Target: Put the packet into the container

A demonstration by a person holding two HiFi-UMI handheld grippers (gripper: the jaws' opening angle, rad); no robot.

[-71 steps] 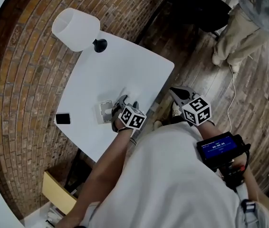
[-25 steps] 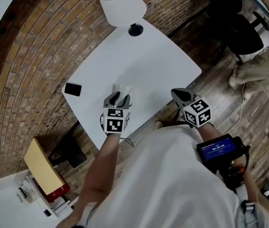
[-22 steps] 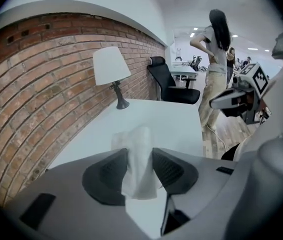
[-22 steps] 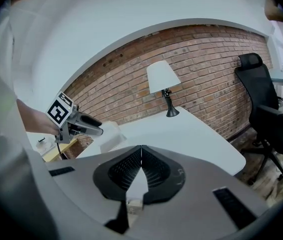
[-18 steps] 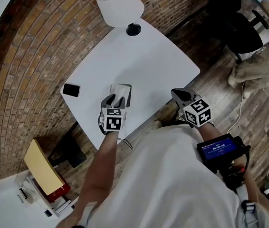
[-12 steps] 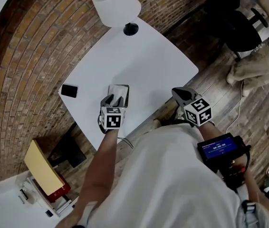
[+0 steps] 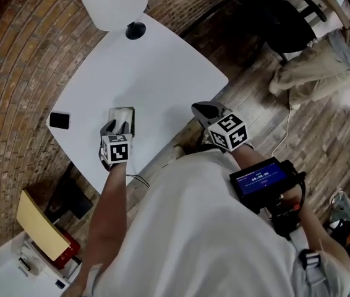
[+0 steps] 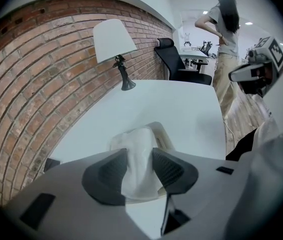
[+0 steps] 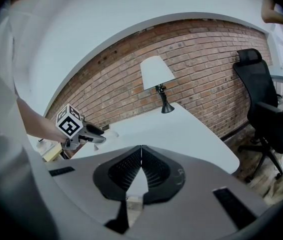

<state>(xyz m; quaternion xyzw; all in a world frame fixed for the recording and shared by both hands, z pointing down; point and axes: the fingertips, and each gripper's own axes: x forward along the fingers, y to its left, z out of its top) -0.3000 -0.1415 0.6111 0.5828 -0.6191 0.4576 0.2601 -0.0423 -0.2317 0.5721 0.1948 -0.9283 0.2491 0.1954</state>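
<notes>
A white, crumpled packet [image 8: 133,140] is gripped between the jaws of the left gripper [image 8: 139,152]. The jaws are pressed onto its sides and are kept apart only by the packet's own width. The packet's long axis follows the gripper's line, steeply down and away from the person. Just beneath and beyond it lies a shallow, pale container [image 8: 162,135], of which only the far rim is seen past the packet. Whether the packet's lower end touches the container's floor cannot be told. The container sits at the near left of a white table [image 7: 162,67], so a short drop straight down and a release is judged to be what remains. The right gripper [image 9: 141,154] is closed on nothing and held off the table's near right edge, well apart; the left hand is the nearer. A dark phone [image 7: 59,120] lies left of the container, and a lamp [image 7: 113,2] stands at the far edge.
</notes>
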